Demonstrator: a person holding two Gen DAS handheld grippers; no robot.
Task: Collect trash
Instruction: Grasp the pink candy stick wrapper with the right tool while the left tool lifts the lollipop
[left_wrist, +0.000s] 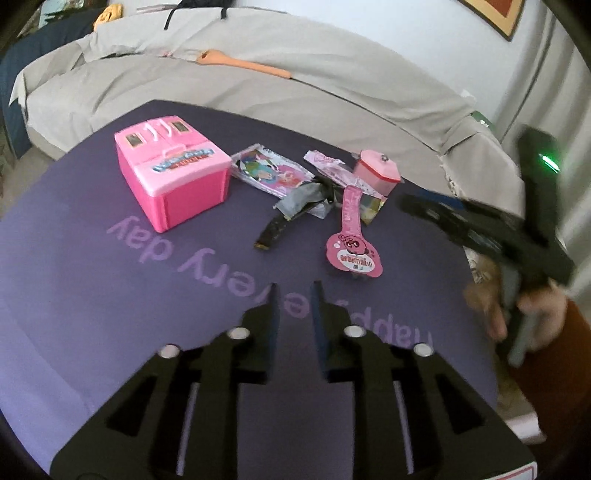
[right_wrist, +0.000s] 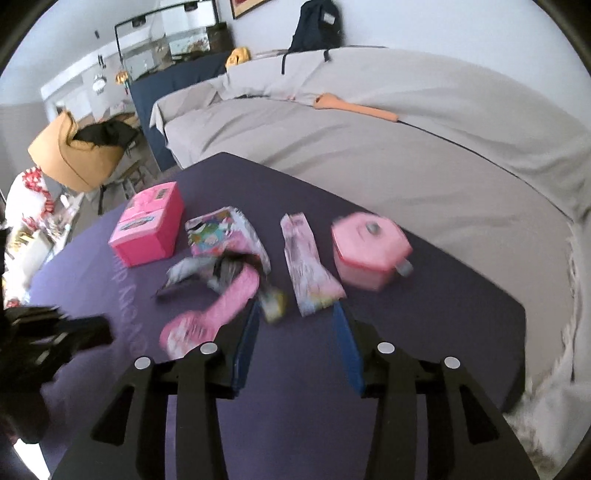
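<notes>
Purple table: pink box, wrappers, pot.

I'm holding the left gripper tilted steeply downward, its jaws standing partly apart with nothing between the fingers. I'm angling the right gripper down the same way, jaws a little wider, also gripping nothing. In the left wrist view the right gripper is showing blurred at the right edge, with my hand wrapping its handle from below. In the right wrist view the left gripper is appearing as a dark blurred shape at the lower left edge. The two are sitting well apart.
</notes>
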